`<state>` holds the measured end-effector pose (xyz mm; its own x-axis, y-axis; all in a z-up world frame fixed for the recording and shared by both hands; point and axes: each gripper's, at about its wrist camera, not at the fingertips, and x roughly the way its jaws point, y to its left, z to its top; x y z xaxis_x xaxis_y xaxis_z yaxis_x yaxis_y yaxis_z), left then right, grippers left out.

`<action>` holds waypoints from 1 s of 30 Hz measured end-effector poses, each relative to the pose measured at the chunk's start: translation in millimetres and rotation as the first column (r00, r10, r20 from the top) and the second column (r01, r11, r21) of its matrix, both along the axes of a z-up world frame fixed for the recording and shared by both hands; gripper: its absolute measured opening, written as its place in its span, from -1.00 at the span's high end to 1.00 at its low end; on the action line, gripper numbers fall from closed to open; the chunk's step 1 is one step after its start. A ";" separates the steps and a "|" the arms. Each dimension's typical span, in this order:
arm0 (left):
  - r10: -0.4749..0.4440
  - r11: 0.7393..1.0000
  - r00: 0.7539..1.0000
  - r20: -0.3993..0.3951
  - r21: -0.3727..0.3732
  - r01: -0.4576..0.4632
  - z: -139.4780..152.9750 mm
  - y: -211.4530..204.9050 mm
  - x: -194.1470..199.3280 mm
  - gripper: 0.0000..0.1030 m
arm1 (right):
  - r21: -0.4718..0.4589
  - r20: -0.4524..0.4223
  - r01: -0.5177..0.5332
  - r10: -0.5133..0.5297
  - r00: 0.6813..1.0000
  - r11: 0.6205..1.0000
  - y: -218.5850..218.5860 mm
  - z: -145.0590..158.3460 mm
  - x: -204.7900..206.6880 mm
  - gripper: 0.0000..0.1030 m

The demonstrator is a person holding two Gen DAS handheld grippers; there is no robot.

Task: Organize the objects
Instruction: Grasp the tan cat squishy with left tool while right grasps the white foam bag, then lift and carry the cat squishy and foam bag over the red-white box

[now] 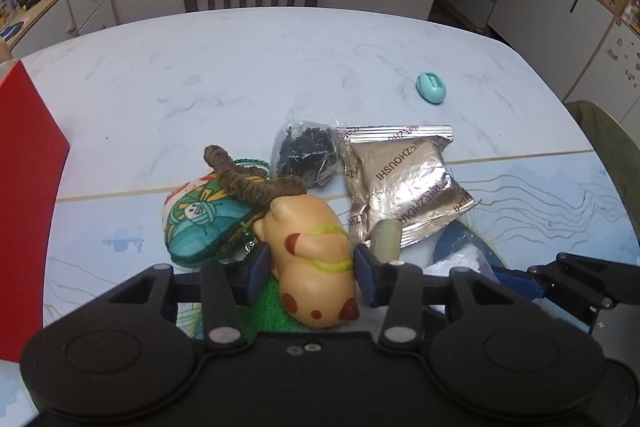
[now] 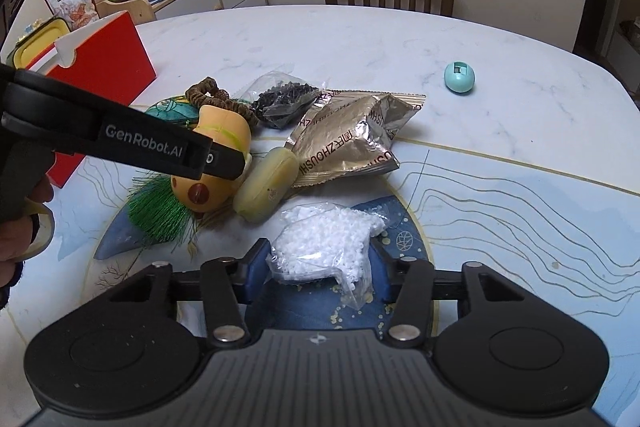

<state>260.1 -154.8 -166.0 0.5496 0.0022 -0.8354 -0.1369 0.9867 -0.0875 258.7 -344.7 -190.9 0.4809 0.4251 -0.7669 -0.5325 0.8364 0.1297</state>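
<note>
Two grippers low over table, left fingers (image 1: pixel 256 263) clamping tan toy (image 1: pixel 314 259), right fingers (image 2: pixel 260 263) pinching bead bag (image 2: pixel 324 247)

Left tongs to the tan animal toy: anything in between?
Nothing visible. The left tongs already straddle the tan animal toy, one finger at each flank. The patterned pouch and the yellow-green case crowd its sides; neither sits between finger and toy.

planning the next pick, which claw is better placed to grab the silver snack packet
Neither is free, but the left is nearer: the left claw straddles the tan toy animal, and the silver snack packet lies just beyond its right finger. The right claw brackets the bag of white beads, farther back.
</note>
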 end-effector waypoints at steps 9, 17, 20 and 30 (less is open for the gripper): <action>-0.008 0.999 1.000 0.013 -0.042 0.009 12.2 2.7 -10.9 0.20 | 0.024 -0.008 0.032 -0.032 0.999 0.999 -5.9 9.4 -10.9 0.26; -0.029 0.996 0.999 0.041 -0.087 0.033 37.7 6.7 -31.6 0.20 | 0.052 0.029 0.041 -0.043 0.999 0.998 -9.9 40.6 -35.9 0.26; -0.028 0.994 0.998 0.055 -0.107 0.034 48.2 9.4 -37.7 0.20 | 0.056 0.039 0.049 -0.051 0.998 0.997 -8.2 53.1 -44.7 0.26; -0.045 0.992 0.992 0.119 -0.115 0.059 84.4 25.5 -68.5 0.20 | 0.084 0.089 0.049 -0.056 0.994 0.995 15.0 98.8 -67.3 0.26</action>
